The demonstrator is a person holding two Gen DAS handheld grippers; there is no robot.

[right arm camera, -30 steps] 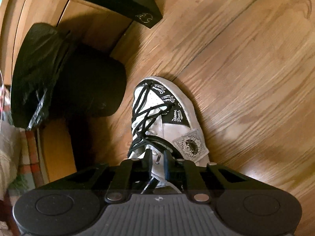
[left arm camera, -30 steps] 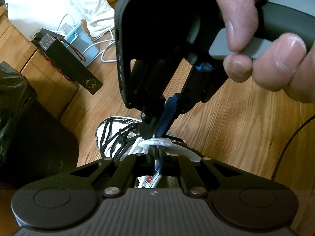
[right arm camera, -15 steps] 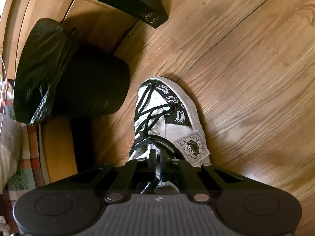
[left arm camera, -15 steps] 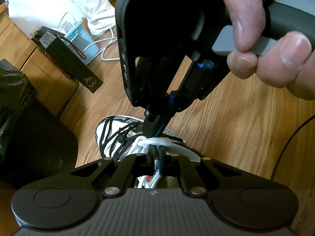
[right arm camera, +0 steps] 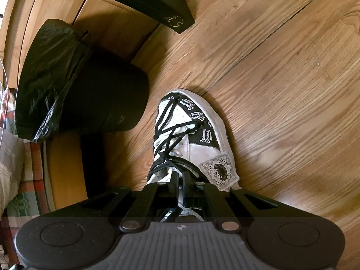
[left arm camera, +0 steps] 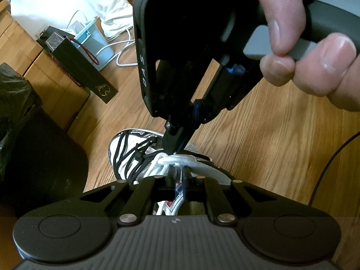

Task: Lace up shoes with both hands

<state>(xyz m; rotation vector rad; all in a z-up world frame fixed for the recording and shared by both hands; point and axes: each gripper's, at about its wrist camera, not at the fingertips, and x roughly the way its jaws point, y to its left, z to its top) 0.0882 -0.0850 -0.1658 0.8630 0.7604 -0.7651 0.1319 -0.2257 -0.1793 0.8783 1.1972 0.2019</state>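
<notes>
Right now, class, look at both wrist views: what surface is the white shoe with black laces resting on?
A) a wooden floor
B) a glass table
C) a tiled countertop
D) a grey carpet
A: the white shoe lies directly on the wooden floor, whose brown planks and grain run all around it in both wrist views.

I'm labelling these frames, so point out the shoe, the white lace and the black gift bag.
shoe [right arm camera: 198,150]: right wrist view, white side panel.
white lace [left arm camera: 180,158]: left wrist view, bunched strand.
black gift bag [left arm camera: 85,76]: left wrist view, side face.
</notes>
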